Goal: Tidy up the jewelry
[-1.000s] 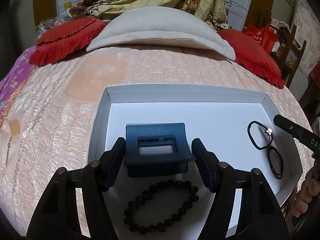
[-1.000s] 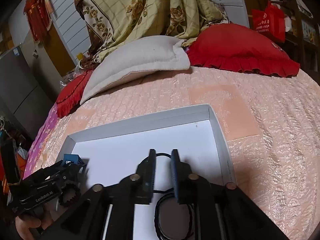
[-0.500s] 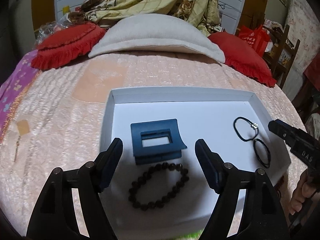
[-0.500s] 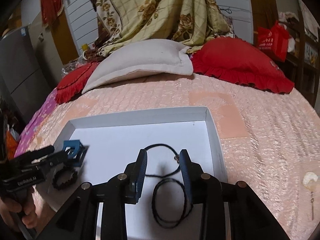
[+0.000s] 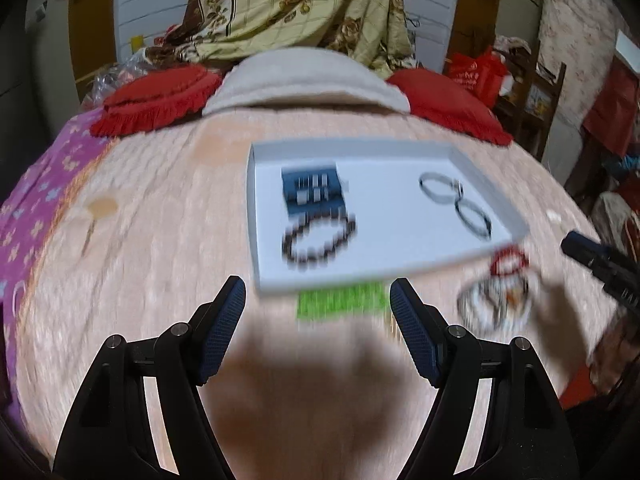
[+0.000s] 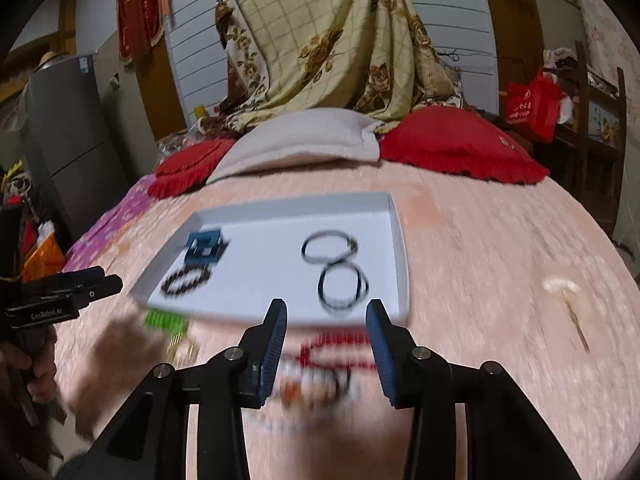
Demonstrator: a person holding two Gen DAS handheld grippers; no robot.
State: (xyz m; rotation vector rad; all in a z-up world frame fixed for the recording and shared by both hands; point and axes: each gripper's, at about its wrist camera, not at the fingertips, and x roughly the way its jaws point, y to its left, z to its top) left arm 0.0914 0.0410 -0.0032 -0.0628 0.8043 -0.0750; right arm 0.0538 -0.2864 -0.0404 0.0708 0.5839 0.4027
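A white tray (image 5: 492, 188) (image 6: 396, 240) lies on the pink bedspread. In it are a blue claw clip (image 5: 314, 194) (image 6: 204, 248), a black bead bracelet (image 5: 318, 240) (image 6: 186, 280) and two black hair ties (image 5: 440, 186) (image 6: 344, 284). In front of the tray lie a green piece (image 5: 344, 300), a red bead bracelet (image 5: 510, 262) (image 6: 336, 354) and a pale beaded one (image 5: 494, 306). My left gripper (image 5: 318, 282) stands open and empty, short of the tray. My right gripper (image 6: 326, 306) hangs above the red bracelet with its jaws opening, holding nothing. Both views are motion-blurred.
A beige pillow (image 6: 304, 140) and red cushions (image 6: 452, 148) lie at the far end of the bed. A small pale pin (image 6: 568, 300) rests on the bedspread right of the tray, another (image 5: 94, 216) to its left. A grey fridge (image 6: 68, 128) stands far left.
Both grippers pulled back from the tray toward the bed's near edge. The left let go of the blue clip, which stays in the tray. The right's jaws widened, leaving the hair ties.
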